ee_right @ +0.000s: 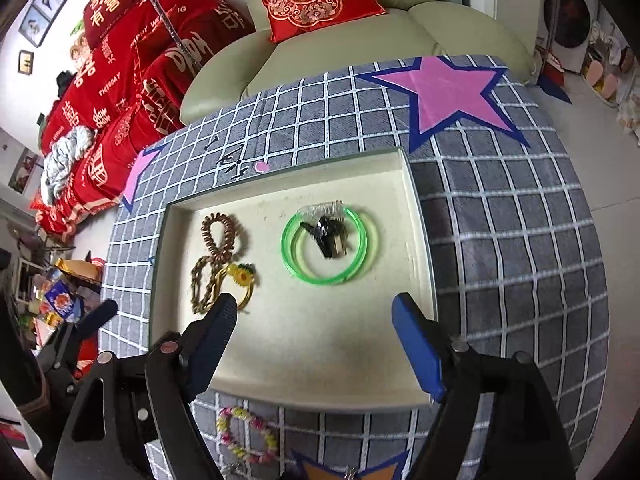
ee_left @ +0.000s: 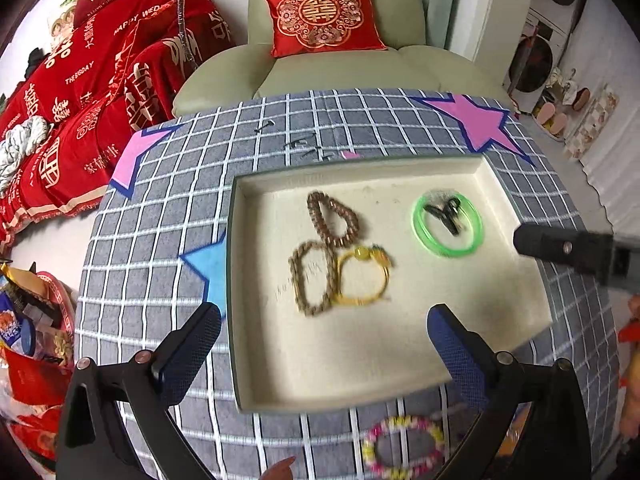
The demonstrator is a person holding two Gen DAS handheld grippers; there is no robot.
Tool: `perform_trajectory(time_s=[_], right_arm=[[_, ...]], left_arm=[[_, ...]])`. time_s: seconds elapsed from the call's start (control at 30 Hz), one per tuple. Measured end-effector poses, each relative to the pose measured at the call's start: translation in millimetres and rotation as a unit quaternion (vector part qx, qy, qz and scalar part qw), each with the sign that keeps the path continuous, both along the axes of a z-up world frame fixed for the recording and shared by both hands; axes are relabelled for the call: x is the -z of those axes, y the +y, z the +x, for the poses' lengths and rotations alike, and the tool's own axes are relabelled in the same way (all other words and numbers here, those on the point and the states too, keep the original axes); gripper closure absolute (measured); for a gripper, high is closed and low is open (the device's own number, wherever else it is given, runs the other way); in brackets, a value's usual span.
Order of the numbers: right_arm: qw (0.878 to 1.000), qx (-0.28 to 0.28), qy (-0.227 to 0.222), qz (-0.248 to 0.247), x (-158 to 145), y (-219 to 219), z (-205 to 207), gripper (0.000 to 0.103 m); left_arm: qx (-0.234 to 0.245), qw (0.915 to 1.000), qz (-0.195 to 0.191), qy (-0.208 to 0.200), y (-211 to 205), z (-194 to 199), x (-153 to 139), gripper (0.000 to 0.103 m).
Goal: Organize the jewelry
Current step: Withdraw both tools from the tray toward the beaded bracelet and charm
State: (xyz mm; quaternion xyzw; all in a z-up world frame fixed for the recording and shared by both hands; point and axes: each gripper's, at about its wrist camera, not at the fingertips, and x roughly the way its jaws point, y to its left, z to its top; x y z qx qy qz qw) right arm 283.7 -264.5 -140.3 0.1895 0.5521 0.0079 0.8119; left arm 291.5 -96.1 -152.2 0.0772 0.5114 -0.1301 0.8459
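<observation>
- The left tool is at the bottom of its view, fingers spread wide and holding nothing, above the near part of the tray.
- The right tool is also wide open and empty, low in its frame over the same tray.
- In the tray lie a brown coil hair tie, a braided band and a yellow ring-shaped tie, all touching; further right are green bangles around a black clip.
- A pink-yellow bead bracelet lies on the worktop just below the tray.
- The worktop has a grey checked cloth with stars.
- Behind it stands a pale armchair with a red cushion; red blankets are at upper left.
</observation>
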Motion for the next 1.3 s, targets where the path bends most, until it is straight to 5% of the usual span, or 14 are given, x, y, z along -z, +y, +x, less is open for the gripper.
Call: perform_trajectory(time_s=[0.17, 0.23, 0.57, 0.9, 1.3], right_arm=[[1.000, 0.010, -0.005, 0.021, -7.7, -2.2, -24.8, 0.018], [1.000, 0.012, -0.007, 0.021, -11.2, -2.4, -36.1, 0.001], [1.000, 0.015, 0.010, 0.005, -19.7, 2.5, -96.0, 0.000], [0.997, 0.030, 0.072, -0.004, 7.5, 10.3, -156.8, 0.000], [0.992, 0.052, 0.117, -0.014, 39.9, 15.2, -176.0, 0.000]], left_arm=[[0.007, 1.0000, 0.006, 0.003, 12.0, -30.6, -5.4, 0.000], [0.007, 0.9999, 0.012, 0.004, 18.2, -42.6, -5.9, 0.000], [0.004, 0.9987, 0.022, 0.045, 52.3, -99.3, 9.5, 0.000], [0.018, 0.9937, 0.020, 0.109, 59.0, -156.4, 40.1, 0.000], [-0.021, 0.9919, 0.007, 0.125, 63.3, -137.5, 53.2, 0.000]])
